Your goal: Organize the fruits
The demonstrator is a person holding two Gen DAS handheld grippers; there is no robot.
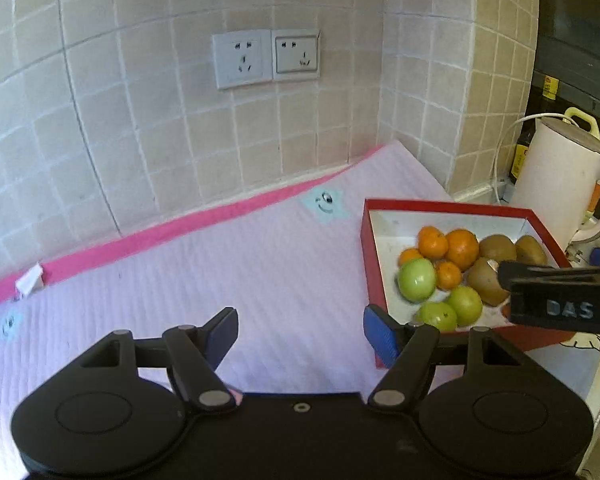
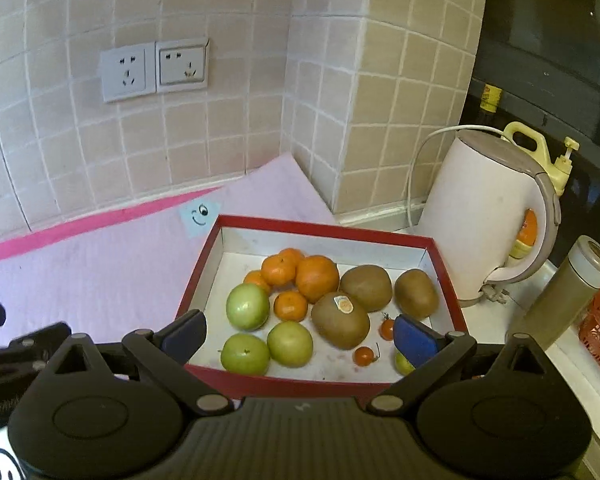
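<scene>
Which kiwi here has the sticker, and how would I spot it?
Look in the red box on the pink mat, beside the white kettle. Of three brown kiwis, it is the stickered kiwi nearest the camera, alone bearing a small oval label.

We've got a red box [image 2: 440,264] with a white inside, holding orange mandarins [image 2: 318,278], green apples [image 2: 247,306], brown kiwis [image 2: 340,320] and tiny red-orange tomatoes [image 2: 365,356]. Pale lilac mat [image 1: 220,280] with a hot pink edge, beige wall tiles [image 1: 140,120], white kettle [image 2: 480,240].
</scene>
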